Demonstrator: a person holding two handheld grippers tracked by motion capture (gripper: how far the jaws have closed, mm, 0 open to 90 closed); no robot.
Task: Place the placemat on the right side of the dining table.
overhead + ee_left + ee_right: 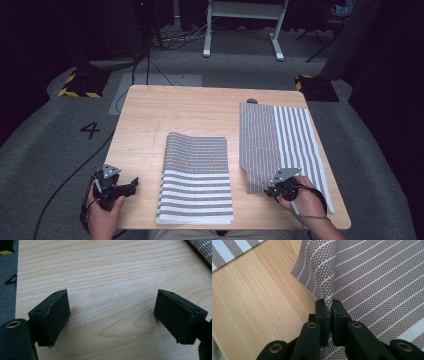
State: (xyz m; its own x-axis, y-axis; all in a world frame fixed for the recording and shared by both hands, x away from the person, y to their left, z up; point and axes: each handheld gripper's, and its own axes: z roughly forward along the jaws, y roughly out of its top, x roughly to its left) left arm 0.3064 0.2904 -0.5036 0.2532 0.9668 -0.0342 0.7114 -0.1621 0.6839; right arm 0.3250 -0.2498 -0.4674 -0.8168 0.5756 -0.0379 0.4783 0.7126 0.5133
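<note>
Striped cloth point(372, 277), one of two on the desk point(150, 115), is pinched in my right tool point(329, 307); my left tool point(112, 315) gapes empty.

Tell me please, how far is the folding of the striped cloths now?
Done: a folded stack lies at the table's front middle. In hand: the right gripper is shut on the near left edge of the spread cloth, which puckers between its jaws. The left gripper is open over bare wood, holding nothing. Left: probably folding this cloth and adding it to the stack.
</note>
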